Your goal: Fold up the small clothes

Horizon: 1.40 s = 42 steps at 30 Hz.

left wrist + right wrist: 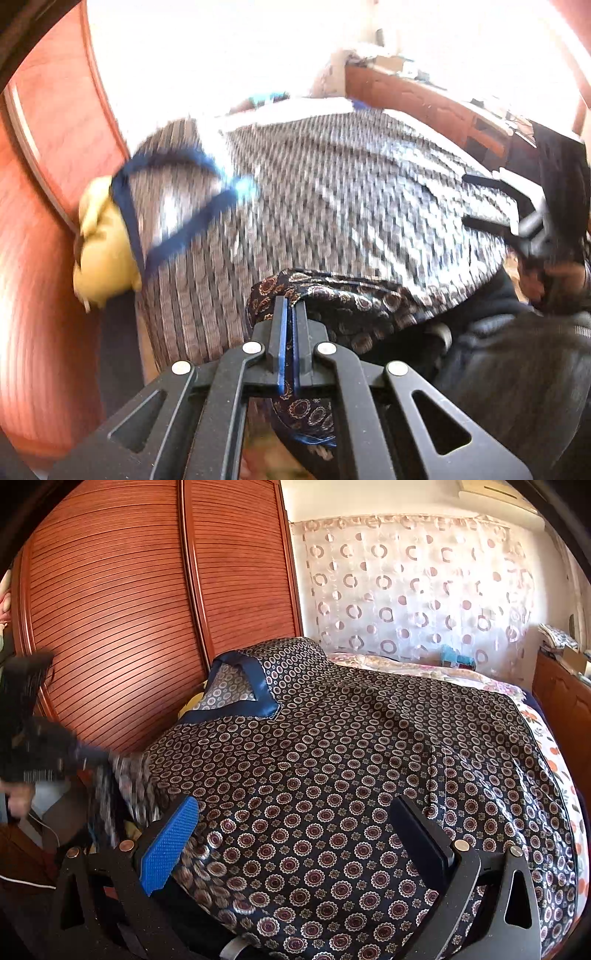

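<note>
Two grippers | our left gripper (290, 314) pinching the patterned shirt (332, 757) edge | right gripper (295, 842) spread wide over shirt on bed (554, 746)

Left hand-held gripper (290, 314) — pinched tight on patterned garment (332, 206).

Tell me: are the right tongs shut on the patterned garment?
No, the right tongs stand wide open over the patterned garment, fingers apart and gripping nothing.
</note>
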Each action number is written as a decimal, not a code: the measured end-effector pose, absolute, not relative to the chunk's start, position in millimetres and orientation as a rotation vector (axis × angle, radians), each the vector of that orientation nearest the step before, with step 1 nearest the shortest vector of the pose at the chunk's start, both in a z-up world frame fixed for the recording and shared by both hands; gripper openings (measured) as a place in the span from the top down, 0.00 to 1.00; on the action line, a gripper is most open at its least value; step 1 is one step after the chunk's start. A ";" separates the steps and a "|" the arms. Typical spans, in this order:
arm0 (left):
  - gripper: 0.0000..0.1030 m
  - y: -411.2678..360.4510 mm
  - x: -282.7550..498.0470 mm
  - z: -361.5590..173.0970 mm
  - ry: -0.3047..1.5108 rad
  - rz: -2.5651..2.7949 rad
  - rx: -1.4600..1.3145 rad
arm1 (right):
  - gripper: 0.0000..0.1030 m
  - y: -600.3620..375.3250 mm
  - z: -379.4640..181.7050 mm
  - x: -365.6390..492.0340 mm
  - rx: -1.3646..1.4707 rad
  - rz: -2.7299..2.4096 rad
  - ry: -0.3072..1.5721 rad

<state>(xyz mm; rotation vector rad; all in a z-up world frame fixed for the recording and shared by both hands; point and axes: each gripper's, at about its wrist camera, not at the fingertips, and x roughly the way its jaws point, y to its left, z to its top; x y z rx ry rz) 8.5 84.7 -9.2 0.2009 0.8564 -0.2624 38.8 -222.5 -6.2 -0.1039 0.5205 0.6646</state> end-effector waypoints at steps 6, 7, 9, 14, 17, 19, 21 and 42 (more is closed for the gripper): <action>0.97 58.6 67.6 5.8 0.827 -0.342 0.185 | 0.00 -229.4 -5.7 40.2 -0.096 0.639 0.521; 0.97 55.1 76.7 8.2 0.812 -0.342 0.175 | 0.00 -229.9 -6.5 41.2 -0.092 0.634 0.525; 0.96 52.5 87.7 10.0 0.800 -0.332 0.158 | 0.00 -231.0 -8.0 42.5 -0.088 0.630 0.535; 0.96 51.0 110.1 -1.6 0.790 -0.296 0.096 | 0.00 -228.9 -11.4 46.6 -0.088 0.633 0.557; 0.55 60.8 110.1 -0.7 0.755 -0.245 0.072 | 0.00 -223.3 -11.1 49.1 -0.101 0.641 0.563; 0.41 72.7 105.5 2.1 0.724 -0.224 0.040 | 0.00 -219.4 -9.5 50.9 -0.113 0.653 0.563; 0.21 81.3 100.7 3.1 0.719 -0.205 0.028 | 0.00 -212.3 -7.2 52.4 -0.133 0.668 0.557; 0.21 208.9 13.4 -28.2 0.710 0.110 -0.133 | 0.27 -85.2 -3.2 80.7 -0.357 1.129 0.643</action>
